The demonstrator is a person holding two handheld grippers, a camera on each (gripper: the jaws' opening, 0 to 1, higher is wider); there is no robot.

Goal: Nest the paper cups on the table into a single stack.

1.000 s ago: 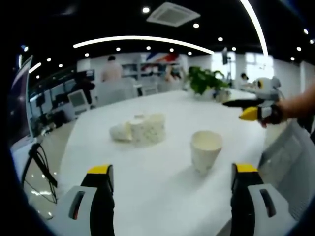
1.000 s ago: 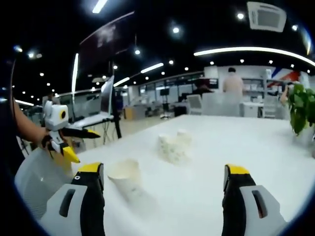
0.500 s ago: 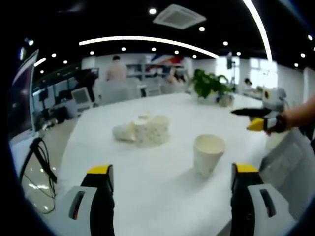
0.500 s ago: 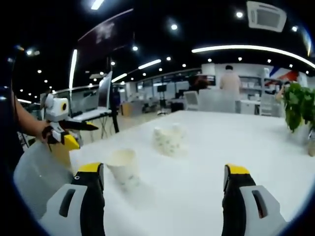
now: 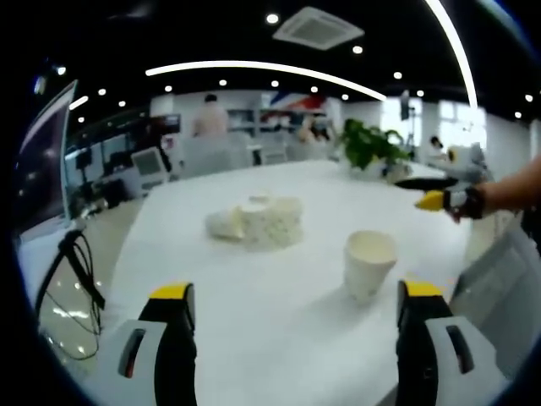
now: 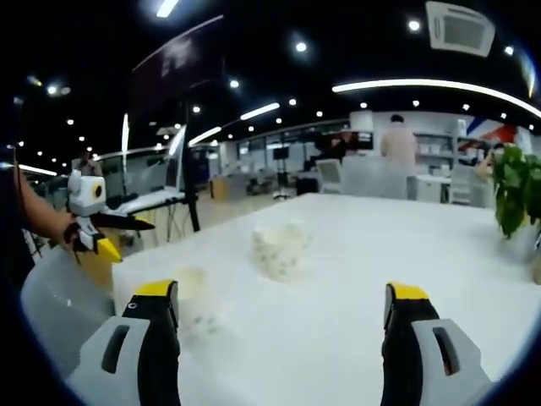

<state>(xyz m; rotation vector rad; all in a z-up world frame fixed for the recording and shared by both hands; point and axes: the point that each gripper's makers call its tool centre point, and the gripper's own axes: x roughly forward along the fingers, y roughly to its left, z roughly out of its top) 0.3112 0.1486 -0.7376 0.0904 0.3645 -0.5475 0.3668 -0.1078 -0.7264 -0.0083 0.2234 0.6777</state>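
On a long white bench [image 5: 254,288] in an open-plan office, we hold a two-fingered tool in each hand, both raised above the surface and well apart from the paper cups. Seen from the left gripper view, our left gripper [image 5: 292,338] has its yellow-tipped fingers [image 5: 173,292] spread wide with nothing between them. A single paper cup [image 5: 368,264] stands upright on the bench just ahead of them and toward the right finger, its mouth open to the ceiling. Farther back, near the middle of the bench, sits a cluster of cups [image 5: 258,223], at least one lying on its side; the blur keeps us from counting them.

Our right gripper [image 6: 283,334], in the right gripper view, also has its fingers [image 6: 406,294] spread wide and holds nothing. The lone cup [image 6: 191,288] sits just past its left finger, smeared by motion blur, and the cluster [image 6: 277,247] lies beyond it toward the bench's centre. Each tool appears at the edge of the other's view, held level off the bench's near edge. A potted plant [image 5: 369,145] stands at the far end of the bench, and a person [image 6: 397,150] stands in the background among the desks.
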